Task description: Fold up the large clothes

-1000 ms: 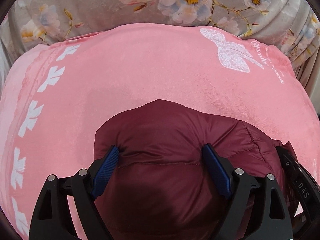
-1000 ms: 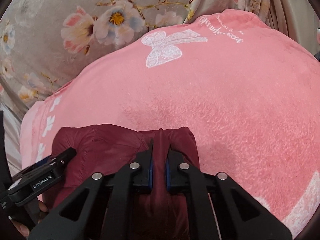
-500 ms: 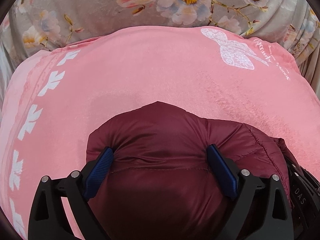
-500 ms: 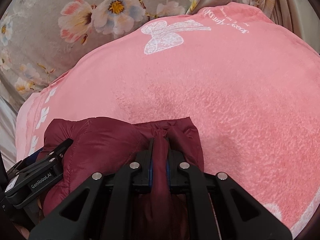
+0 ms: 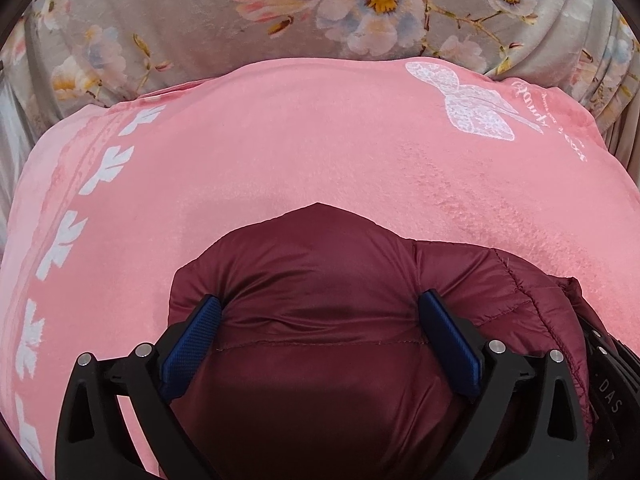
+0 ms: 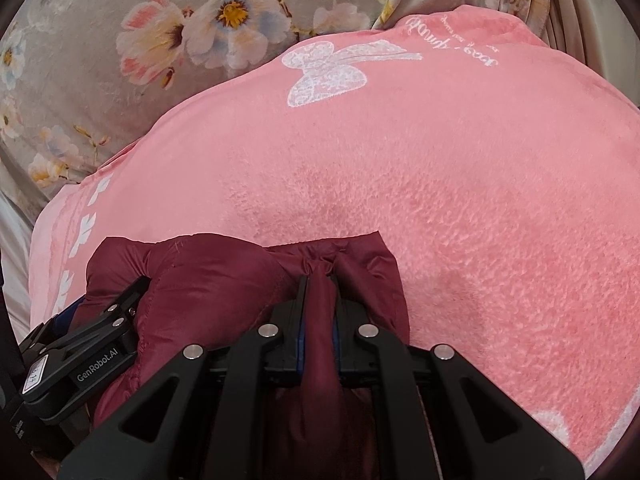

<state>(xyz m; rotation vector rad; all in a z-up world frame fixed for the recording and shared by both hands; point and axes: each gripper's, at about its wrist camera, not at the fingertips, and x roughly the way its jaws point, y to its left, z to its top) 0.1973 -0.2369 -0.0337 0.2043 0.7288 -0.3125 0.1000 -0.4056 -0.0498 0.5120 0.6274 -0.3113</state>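
Left wrist view: my left gripper (image 5: 320, 316) has just been opening, jaws spread wide around a puffy fold of the maroon jacket (image 5: 328, 264), which lies on the pink blanket (image 5: 280, 152). My right gripper (image 6: 319, 280) pinches a jacket ridge tight.

A plush pink blanket with white leaf and butterfly prints (image 5: 300, 152) is spreading out ahead of the gripper, lying over a grey satin sheet printed with pale flowers (image 5: 168, 12) that is bunching into folds beyond it.
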